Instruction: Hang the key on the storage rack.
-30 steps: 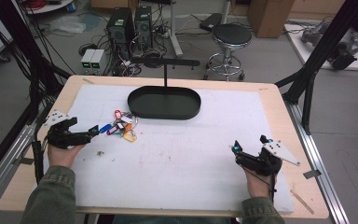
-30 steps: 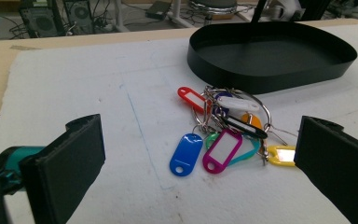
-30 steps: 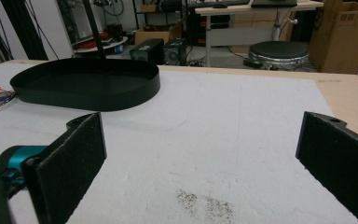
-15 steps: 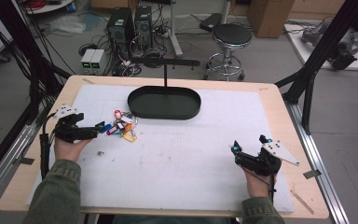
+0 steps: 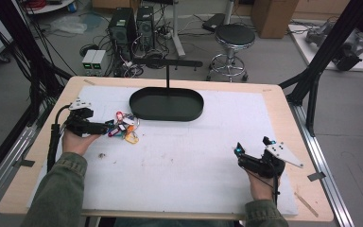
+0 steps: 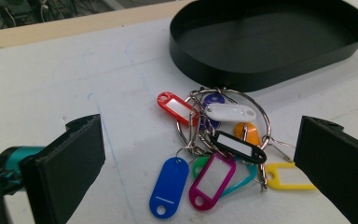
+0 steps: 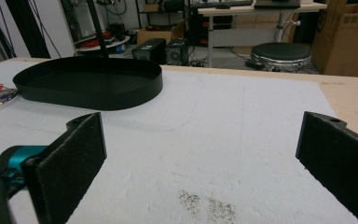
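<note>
Keyring of coloured plastic tags (image 6: 214, 149) lay loose just beside the black oval metal tray (image 6: 270, 42), between my left gripper's (image 6: 200, 163) wide-apart jaws, so I judged a pinch might catch one tag and spill the rest.

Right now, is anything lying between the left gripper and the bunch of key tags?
No. In the left gripper view, bare white mat separates the open left gripper from the key tags.
</note>
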Demonstrator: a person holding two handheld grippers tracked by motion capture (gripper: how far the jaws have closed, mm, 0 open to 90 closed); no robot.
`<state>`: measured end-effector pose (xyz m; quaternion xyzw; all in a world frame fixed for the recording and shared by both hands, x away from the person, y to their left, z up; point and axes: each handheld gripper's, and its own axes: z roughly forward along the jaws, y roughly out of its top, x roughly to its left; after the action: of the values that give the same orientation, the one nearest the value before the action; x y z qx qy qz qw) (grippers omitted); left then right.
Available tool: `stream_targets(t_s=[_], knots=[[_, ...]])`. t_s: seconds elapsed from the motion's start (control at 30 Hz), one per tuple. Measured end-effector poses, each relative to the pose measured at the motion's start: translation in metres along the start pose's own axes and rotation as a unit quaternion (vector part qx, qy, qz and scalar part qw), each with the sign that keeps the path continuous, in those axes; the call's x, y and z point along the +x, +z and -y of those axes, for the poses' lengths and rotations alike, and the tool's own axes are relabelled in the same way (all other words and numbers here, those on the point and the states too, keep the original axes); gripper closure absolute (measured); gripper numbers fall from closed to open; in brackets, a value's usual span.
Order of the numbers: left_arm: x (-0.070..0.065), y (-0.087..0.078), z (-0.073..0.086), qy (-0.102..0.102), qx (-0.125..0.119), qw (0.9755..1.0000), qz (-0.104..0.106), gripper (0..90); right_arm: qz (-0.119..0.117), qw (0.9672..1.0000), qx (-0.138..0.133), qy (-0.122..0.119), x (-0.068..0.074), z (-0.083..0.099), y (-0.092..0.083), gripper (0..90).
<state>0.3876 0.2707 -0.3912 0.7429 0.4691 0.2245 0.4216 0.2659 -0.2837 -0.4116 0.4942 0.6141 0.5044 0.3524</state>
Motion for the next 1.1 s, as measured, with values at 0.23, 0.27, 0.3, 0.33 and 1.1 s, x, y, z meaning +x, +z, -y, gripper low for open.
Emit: stream_targets(t_s=[0.23, 0.27, 0.3, 0.33, 1.1], knots=[[-0.003, 0.014, -0.006, -0.006, 0.042, 0.9991, 0.011, 2.3, 0.0, 1.0, 0.0, -0.002, 0.0, 0.0, 0.0, 0.5], [-0.005, 0.017, -0.009, 0.004, 0.055, 0.9984, 0.01, 2.3, 0.0, 1.0, 0.0, -0.002, 0.0, 0.0, 0.001, 0.5], [-0.005, 0.017, -0.009, 0.004, 0.055, 0.9984, 0.01, 2.3, 0.0, 1.0, 0.0, -0.002, 0.0, 0.0, 0.001, 0.5], [-0.008, 0.019, -0.012, 0.005, 0.057, 0.9983, 0.014, 2.3, 0.0, 1.0, 0.0, -0.002, 0.0, 0.0, 0.001, 0.5], [-0.015, 0.06, -0.026, 0.022, 0.179, 0.9831, 0.032, 2.4, 0.001, 1.0, 0.004, -0.001, -0.001, 0.0, -0.001, 0.5]])
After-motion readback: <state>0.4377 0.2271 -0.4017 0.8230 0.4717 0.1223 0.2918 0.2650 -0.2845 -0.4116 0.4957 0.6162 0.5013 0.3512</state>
